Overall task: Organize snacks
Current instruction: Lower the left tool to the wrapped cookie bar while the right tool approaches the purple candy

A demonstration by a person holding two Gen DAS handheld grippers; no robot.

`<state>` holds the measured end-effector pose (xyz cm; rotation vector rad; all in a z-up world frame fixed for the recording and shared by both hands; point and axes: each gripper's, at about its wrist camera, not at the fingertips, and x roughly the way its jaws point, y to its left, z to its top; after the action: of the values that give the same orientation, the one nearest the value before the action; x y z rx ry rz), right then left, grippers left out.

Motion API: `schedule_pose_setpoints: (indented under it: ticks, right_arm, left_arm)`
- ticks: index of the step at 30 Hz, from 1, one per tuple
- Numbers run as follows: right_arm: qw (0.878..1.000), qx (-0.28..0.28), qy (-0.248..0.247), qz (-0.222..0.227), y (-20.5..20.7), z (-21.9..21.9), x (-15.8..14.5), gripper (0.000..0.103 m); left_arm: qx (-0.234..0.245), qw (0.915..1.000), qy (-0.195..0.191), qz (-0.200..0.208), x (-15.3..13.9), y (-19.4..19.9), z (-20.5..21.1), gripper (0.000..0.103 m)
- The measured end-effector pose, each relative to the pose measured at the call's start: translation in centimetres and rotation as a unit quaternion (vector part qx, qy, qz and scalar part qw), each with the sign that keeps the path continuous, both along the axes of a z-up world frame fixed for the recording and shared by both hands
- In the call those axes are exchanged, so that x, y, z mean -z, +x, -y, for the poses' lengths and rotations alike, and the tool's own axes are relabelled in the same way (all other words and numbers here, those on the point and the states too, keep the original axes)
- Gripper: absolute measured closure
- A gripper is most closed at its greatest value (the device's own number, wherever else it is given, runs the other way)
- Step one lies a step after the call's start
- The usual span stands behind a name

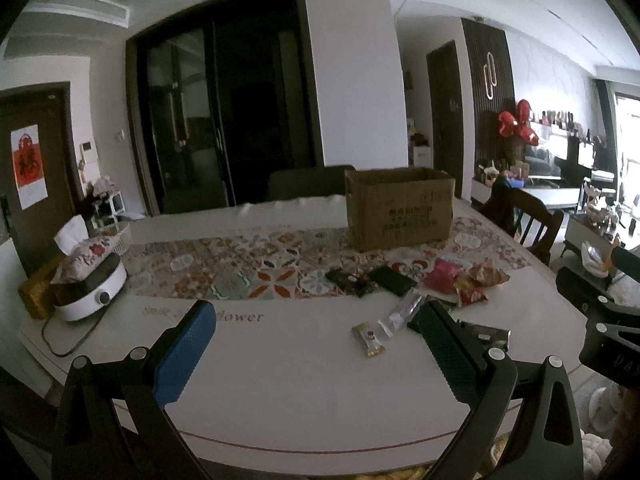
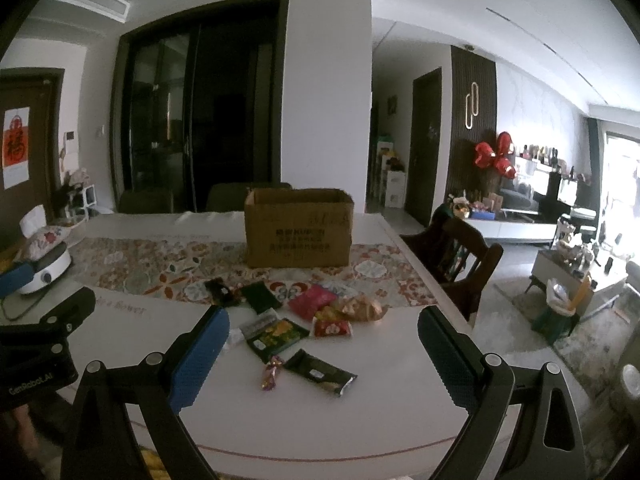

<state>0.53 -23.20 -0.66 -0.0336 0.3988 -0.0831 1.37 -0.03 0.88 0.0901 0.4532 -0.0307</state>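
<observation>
Right wrist view reads "GenRobot.AI" on the left gripper (image 2: 44,304), jaws apart

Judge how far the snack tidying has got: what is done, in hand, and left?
Done: nothing visible; the cardboard box stands open, contents hidden. In hand: nothing; the left tongs and right tongs are open and empty. Left: all the snack packets, including the pink packet and dark wrapper, still lie loose on the table.

I see a white cooker (image 1: 94,294) at the counter's (image 1: 280,380) left edge, a tissue box (image 1: 82,254) on it, 1 wooden chair (image 2: 460,256) alongside.
</observation>
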Motion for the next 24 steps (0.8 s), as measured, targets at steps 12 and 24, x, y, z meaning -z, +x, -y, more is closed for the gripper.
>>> schedule_pose_setpoints:
  ticks: [12,24]
  right_arm:
    - [0.994,-0.03,0.003,-0.105,5.6,-1.1,4.2,0.007]
    - [0.976,-0.068,0.009,-0.207,11.7,-2.9,8.6,0.028]
  left_arm:
    - [0.015,0.9963,0.001,-0.084,4.0,5.6,0.1,0.001]
    - [0.053,0.9842,-0.009,-0.168,8.0,11.8,1.3,0.025]
